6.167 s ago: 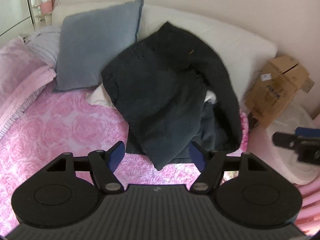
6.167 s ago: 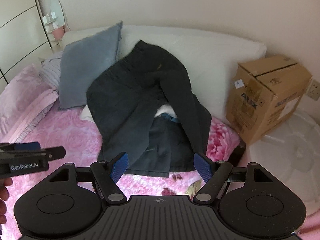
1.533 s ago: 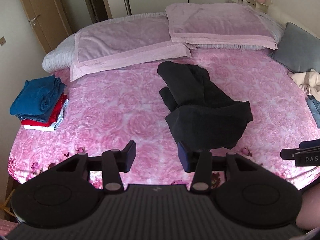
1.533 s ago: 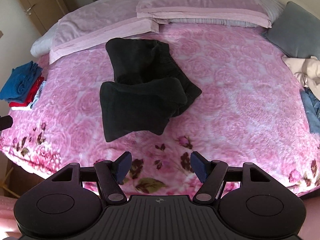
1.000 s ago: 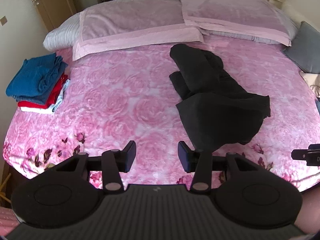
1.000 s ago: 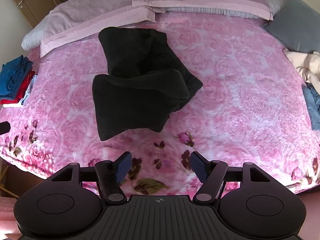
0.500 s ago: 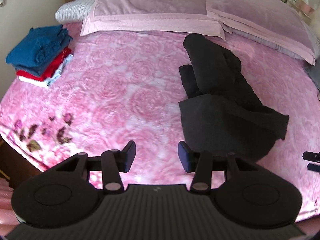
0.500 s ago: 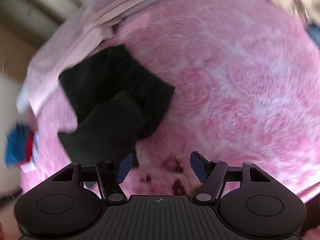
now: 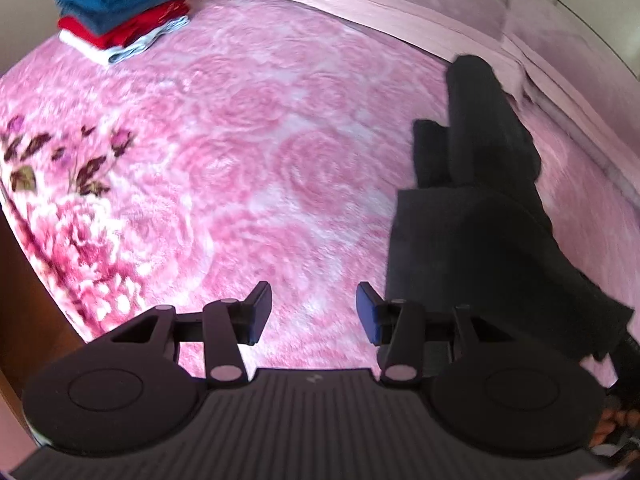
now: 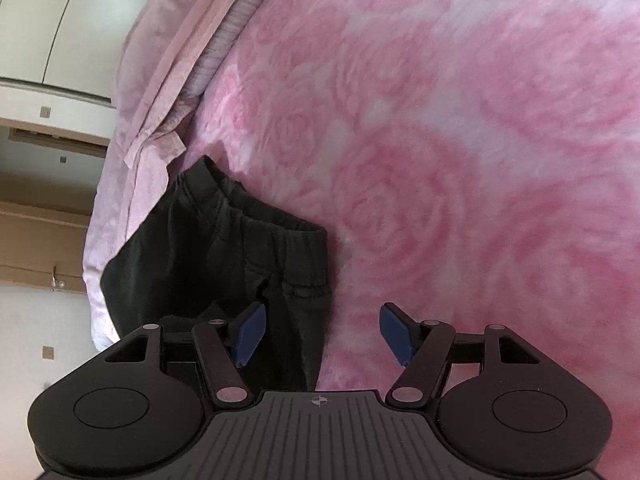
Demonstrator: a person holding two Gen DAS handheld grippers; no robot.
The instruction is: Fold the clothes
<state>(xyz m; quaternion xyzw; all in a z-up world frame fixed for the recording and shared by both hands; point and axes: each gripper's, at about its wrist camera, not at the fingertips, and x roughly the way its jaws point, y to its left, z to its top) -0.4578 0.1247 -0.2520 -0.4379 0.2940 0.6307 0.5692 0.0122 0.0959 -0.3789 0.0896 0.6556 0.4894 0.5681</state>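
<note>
Both grippers now lower over black trousers [image 10: 224, 248], fingers apart and empty; folded stack [image 9: 120, 12] far off.

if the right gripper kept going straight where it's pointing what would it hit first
Most likely the edge of the black trousers, near their elastic waistband, or the pink rose blanket just beside it. The right gripper is open, with nothing between its fingers; depth is unclear.

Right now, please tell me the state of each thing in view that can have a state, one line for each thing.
black trousers: crumpled, unfolded, lying on the pink blanket
stack of clothes: folded, piled at the bed's corner
left gripper: open, empty, beside the trousers
right gripper: open, empty, over the trousers' waistband
</note>
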